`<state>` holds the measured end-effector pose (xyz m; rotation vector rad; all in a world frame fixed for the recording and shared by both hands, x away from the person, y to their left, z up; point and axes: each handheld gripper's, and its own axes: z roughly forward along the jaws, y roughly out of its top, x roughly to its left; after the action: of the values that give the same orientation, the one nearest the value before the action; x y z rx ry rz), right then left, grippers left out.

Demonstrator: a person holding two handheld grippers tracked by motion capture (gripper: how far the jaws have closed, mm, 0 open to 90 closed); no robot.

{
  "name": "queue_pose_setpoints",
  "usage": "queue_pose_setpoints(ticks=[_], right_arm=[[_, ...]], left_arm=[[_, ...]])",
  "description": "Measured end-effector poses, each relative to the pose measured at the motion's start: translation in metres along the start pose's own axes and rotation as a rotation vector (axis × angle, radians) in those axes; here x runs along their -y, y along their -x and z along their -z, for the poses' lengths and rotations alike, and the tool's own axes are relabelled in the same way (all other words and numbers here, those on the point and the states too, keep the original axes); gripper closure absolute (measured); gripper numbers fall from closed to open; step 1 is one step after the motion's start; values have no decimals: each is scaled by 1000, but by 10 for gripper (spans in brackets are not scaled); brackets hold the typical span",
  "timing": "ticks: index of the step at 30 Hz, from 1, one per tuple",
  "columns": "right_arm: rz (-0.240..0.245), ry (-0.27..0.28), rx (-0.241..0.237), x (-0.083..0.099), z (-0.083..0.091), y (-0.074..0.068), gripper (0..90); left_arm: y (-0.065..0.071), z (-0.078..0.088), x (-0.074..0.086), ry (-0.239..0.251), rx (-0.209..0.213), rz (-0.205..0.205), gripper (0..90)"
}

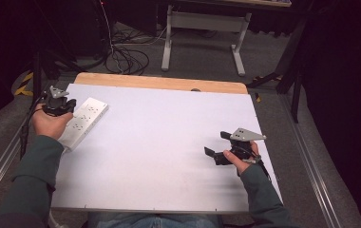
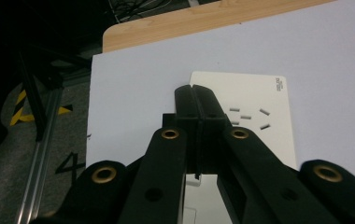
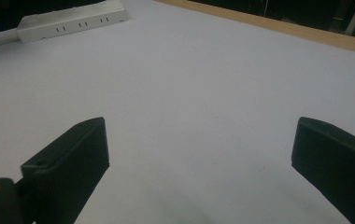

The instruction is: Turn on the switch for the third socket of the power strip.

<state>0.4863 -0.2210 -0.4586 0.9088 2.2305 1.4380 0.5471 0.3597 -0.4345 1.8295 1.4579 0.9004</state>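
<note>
The white power strip [image 1: 84, 121] is lying at an angle at the left of the high view, on the pale surface [image 1: 159, 142] near its left edge. Its lower end is passing under the person's left hand [image 1: 50, 123], so that part is hidden, and whatever cord is running from it cannot be made out. In the left gripper view the power strip [image 2: 255, 116] is sitting just beyond the jaws, its lower portion covered by them, with a few socket slots showing to the right. In the right gripper view it [image 3: 73, 19] is lying far off in the upper left of the frame, cut by the left edge.

The left gripper [image 1: 61, 105] is hovering over the near end of the strip, its jaws pressed fully together with nothing between them; whether the tips are touching the strip cannot be told. The right gripper [image 1: 216, 147] is resting well apart at the right of the high view, its jaws standing wide over bare surface, holding nothing.
</note>
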Motion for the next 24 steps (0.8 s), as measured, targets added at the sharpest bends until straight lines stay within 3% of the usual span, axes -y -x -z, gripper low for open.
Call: queue_pose_setpoints(ticks=[7,14,24], right_arm=[[-4,0,-5,0,-2,2,45],[-5,-8,-2,0,-3,3,46],[-3,-18,4,0,-4,4,46]], left_arm=[[5,13,6,21,-1,9,900],[25,31,13,41,55,-41,900],[37,56,27,83,131,-18,900]])
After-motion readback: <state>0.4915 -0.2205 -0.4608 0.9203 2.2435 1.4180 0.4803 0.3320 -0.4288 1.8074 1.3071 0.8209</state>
